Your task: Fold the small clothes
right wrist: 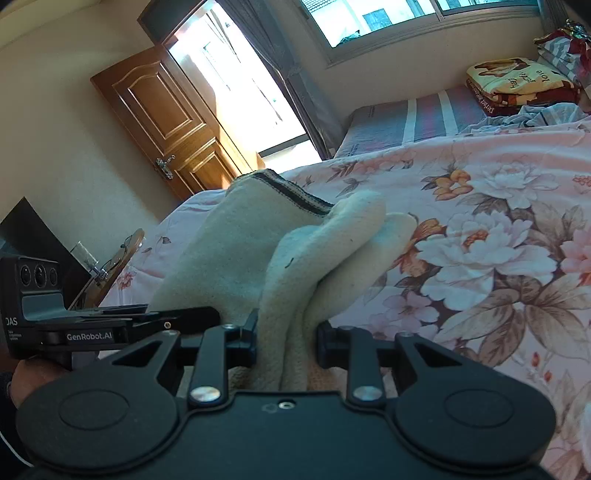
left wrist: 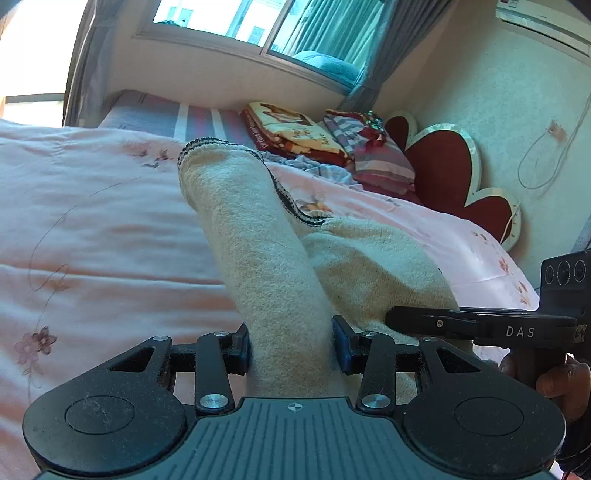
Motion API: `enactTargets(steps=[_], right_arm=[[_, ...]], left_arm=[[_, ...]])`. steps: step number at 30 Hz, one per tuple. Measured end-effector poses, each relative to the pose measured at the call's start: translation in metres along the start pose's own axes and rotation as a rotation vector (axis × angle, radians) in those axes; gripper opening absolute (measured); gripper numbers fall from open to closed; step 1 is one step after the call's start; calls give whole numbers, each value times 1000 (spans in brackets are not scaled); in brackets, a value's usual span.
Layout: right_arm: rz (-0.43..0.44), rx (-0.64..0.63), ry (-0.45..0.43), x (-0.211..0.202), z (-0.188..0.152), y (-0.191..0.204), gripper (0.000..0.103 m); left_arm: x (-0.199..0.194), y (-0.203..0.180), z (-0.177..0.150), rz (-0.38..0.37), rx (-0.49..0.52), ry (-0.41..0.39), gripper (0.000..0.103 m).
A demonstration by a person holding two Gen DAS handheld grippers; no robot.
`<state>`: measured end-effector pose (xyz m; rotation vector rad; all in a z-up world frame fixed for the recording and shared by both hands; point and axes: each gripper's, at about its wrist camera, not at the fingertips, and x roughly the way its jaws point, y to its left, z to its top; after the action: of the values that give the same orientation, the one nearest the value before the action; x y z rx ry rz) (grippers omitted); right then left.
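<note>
A cream knitted garment (left wrist: 258, 240) with a dark striped hem (left wrist: 284, 195) hangs over the pink bedspread (left wrist: 92, 229). My left gripper (left wrist: 291, 345) is shut on a thick fold of it, the cloth bulging up between the pads. In the right wrist view the same cream garment (right wrist: 295, 251) shows its striped hem (right wrist: 291, 194) at the far end, and my right gripper (right wrist: 286, 338) is shut on a bunched fold of it. The other gripper's black body (left wrist: 517, 325) sits close at the right in the left view, held by a hand (left wrist: 561, 380).
Folded blankets and clothes (left wrist: 295, 129) are stacked near the heart-shaped red headboard (left wrist: 443, 166). A window (left wrist: 258, 22) is behind the bed. A wooden door (right wrist: 162, 125) stands at the left, with a small round table (right wrist: 114, 266) beside the flowered bedspread (right wrist: 480, 240).
</note>
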<state>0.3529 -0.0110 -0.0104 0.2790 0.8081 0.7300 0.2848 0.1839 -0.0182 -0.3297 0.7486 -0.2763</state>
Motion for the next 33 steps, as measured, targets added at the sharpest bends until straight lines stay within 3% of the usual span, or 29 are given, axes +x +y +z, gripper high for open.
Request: enactTargets(steps=[4, 6, 7, 10, 13, 18, 21, 23, 28, 30, 32, 33], right_arm=[[3, 43, 46, 36, -13, 6, 27], [-37, 51, 81, 55, -20, 0, 27], [-50, 73, 98, 62, -24, -7, 28], [9, 174, 85, 62, -29, -29, 30], [-11, 134, 92, 57, -28, -24, 30], [-13, 155, 106, 53, -24, -27, 34], [-50, 134, -22, 20, -14, -23, 38], [-55, 75, -61, 8, -6, -16, 37], [-80, -165, 4, 31, 6, 22, 35], [-133, -205, 52, 47, 2, 23, 31], [-241, -203, 118, 62, -5, 12, 23], [-236, -181, 114, 60, -8, 5, 22]], left_arm=[[11, 42, -19, 23, -69, 43, 43], [20, 59, -36, 63, -86, 50, 52], [21, 66, -44, 74, -106, 25, 68], [16, 72, -55, 78, -135, -12, 73], [12, 61, -55, 148, -81, -27, 88], [-18, 54, -45, 191, -21, -164, 88], [-30, 41, -37, 144, 48, -202, 88], [-28, 32, -35, 117, 103, -181, 88], [-11, 20, -43, 100, 132, -126, 88], [-8, 17, -47, 116, 141, -116, 88], [-8, 15, -52, 126, 157, -97, 88], [-9, 13, -54, 145, 175, -86, 88]])
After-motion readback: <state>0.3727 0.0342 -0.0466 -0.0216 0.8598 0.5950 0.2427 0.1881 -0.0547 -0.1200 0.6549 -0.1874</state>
